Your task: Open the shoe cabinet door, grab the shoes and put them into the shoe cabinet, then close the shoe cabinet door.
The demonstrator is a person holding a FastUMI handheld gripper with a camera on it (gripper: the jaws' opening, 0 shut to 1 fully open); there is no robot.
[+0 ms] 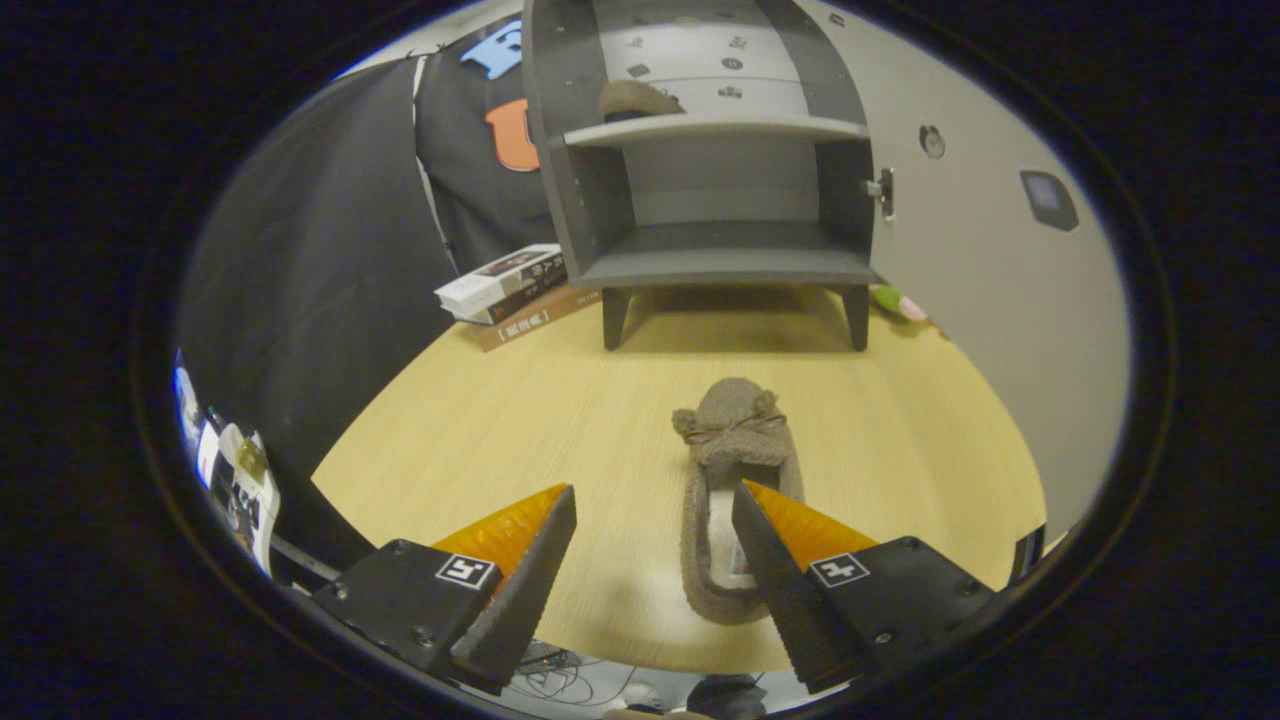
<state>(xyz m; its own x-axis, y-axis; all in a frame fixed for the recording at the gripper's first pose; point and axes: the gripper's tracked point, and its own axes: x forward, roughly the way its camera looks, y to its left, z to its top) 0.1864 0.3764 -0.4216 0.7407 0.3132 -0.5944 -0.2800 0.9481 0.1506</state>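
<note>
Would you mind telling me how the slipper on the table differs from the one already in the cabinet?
The slipper on the table lies on the wooden tabletop by the open hand-held gripper, beside its right finger; the slipper in the cabinet rests on the upper shelf. The table slipper shows its bow and opening; the cabinet slipper shows just a rounded hump. Both look brown and fuzzy.

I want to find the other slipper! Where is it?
In the gripper view, the other slipper sits on the upper shelf of the open shoe cabinet, far beyond the open gripper and the table's slipper.
</note>
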